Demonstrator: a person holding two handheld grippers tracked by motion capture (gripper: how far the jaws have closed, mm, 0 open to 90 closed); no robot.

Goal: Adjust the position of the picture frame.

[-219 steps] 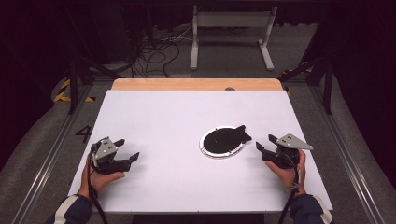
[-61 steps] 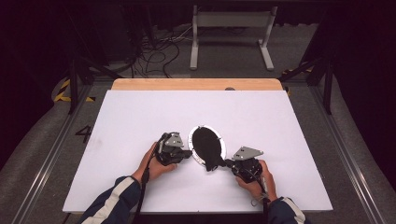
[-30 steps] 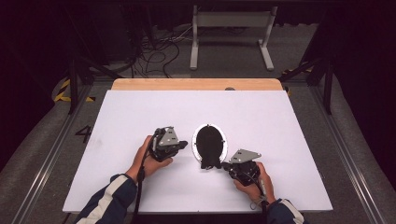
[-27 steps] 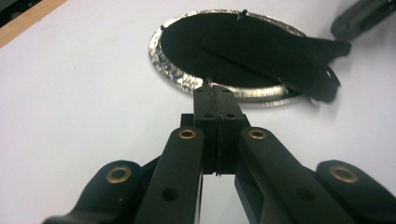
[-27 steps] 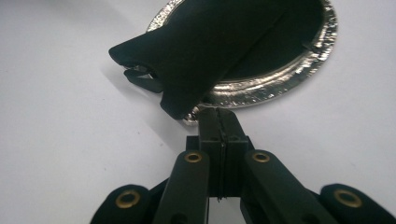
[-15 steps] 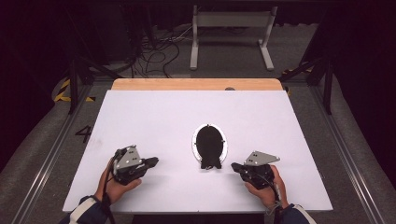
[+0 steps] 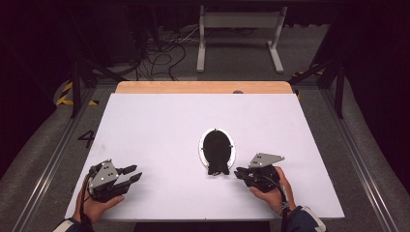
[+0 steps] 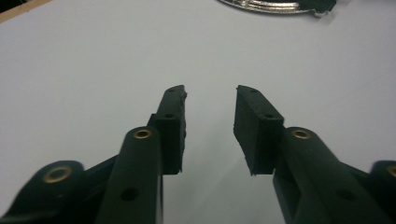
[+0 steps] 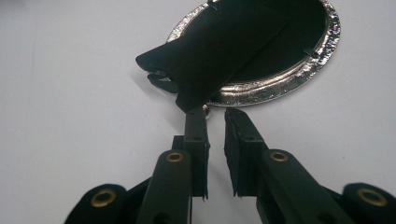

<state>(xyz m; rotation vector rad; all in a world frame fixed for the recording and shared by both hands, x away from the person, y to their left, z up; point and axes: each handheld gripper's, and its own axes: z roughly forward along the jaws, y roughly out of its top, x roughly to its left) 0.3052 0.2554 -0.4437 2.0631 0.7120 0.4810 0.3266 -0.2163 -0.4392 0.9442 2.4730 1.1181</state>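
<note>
Fingers of my right gripper (image 9: pixel 215 114) have just been parting, nothing between them, beside the oval silver frame (image 7: pixel 217 147) mid-bench. Left gripper (image 7: pixel 126 174), fingers apart and bare, is well away. I should retreat level, avoiding the black stand (image 9: pixel 205 60).

A white table (image 7: pixel 159 130) spreads across the middle of the high view; a strip of bare wooden edge (image 7: pixel 203 87) runs along its far side at twelve o'clock; beyond that, a white metal stand (image 7: pixel 240 29) rests on grey carpet; loose black cables (image 7: pixel 159 53) tangle at about eleven o'clock; yellow-and-black hazard tape (image 7: pixel 72 94) marks the floor at ten o'clock; a grey metal rail (image 7: pixel 48 164) flanks the table at nine o'clock.
</note>
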